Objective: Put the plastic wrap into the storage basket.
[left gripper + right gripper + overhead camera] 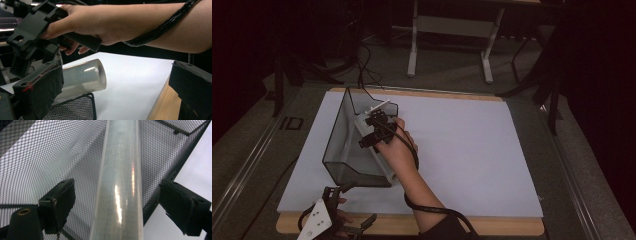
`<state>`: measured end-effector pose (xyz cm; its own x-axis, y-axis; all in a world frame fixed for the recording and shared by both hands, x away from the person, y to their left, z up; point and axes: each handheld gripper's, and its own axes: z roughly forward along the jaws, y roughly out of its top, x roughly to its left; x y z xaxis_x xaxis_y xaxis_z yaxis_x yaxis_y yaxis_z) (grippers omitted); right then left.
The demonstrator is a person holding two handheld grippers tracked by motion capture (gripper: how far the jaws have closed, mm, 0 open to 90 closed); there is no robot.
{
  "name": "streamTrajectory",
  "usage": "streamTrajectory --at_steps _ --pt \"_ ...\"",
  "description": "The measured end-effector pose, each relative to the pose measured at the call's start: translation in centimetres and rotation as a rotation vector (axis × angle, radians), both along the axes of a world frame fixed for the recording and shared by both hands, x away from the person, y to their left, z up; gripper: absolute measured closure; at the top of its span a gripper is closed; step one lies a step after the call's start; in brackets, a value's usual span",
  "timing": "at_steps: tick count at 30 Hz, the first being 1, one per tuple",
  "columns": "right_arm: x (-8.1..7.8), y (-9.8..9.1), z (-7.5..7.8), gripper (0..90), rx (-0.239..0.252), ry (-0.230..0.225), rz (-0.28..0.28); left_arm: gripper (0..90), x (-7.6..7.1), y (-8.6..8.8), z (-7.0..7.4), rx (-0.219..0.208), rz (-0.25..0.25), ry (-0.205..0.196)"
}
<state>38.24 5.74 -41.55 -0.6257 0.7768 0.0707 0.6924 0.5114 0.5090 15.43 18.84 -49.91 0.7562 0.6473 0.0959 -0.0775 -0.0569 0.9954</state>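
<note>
Risk 1: the roll of clear film (pixel 120 185) lies lengthwise in the black mesh basket (pixel 337 140), along its right wall, and its near end juts past the basket's low front rim. It is a smooth, glossy cylinder on a hollow core; by my judgement a nudge could set it rolling or sliding out onto the worktop (pixel 462 150).

Risk 2: the right claw (pixel 117 205) stands wide, its 2 pads clear of the roll on either side. Lifted off at a slant, a pad could catch the film and drag it.

Risk 3: the basket is light wire mesh with curved walls on a smooth white sheet; a snag could shift it.

The left claw (pixel 112 90) is wide and empty, low at the worktop's near wooden edge.
</note>
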Motion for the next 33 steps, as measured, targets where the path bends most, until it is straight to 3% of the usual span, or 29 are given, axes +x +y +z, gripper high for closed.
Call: streamTrajectory --at_steps 7,14,26,33 --pt "-0.3 -1.7 0.2 14.9 0.079 0.009 0.058 0.0 0.1 -0.1 0.0 0.003 0.001 0.004" --pt "-1.0 -3.0 0.7 14.8 0.104 -0.012 0.086 0.1 0.2 -0.1 -0.1 0.004 0.003 0.008" --pt "-3.1 -6.5 2.4 14.6 0.145 -0.118 0.115 0.0 0.1 -0.1 -0.1 0.001 0.003 0.008" --pt "-4.3 -8.8 2.9 14.2 0.175 -0.152 0.121 0.1 0.2 -0.1 -0.1 0.002 0.005 0.01"
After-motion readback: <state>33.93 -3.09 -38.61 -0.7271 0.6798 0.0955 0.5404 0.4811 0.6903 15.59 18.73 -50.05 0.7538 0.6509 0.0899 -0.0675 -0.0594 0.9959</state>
